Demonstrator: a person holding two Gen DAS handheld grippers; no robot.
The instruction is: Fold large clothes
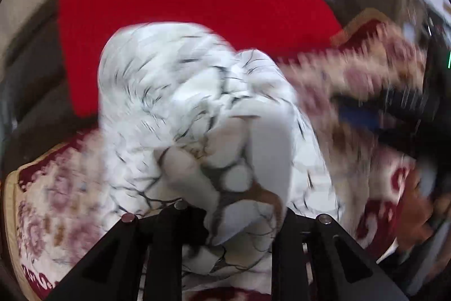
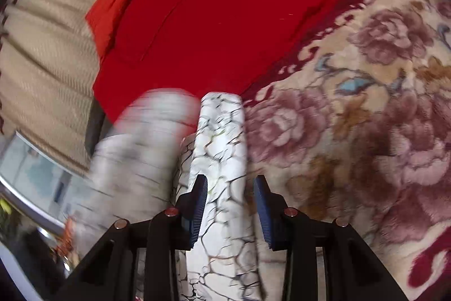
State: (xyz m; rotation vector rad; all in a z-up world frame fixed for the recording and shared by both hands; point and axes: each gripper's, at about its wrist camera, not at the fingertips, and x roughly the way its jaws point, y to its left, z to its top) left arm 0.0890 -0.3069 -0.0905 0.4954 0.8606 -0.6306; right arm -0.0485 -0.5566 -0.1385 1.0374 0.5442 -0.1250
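No brand, label or writing can be read on anything in either view. Your left gripper (image 1: 242, 219) points steeply down over the bed, its two black fingers clenched on a bunched fold of the white garment with black crackle lines (image 1: 197, 114), whose cloth swells up between and ahead of them and hides the pads. Your right gripper (image 2: 229, 205) points more shallowly, and a long fold of the same garment (image 2: 222, 148) runs between its two blue ribbed pads (image 2: 198, 206); the left pad lies against the cloth, while the right pad stands just clear of its edge, so you cannot tell from here whether that grip is tight. The garment, one piece, hangs lifted above a floral blanket (image 2: 366, 103) in cream, pink and dark red. One flat red cloth (image 2: 220, 19) lies beyond it on the blanket, a smaller red fold (image 2: 112, 10) at its far left edge. Much of the left view is smeared by blur
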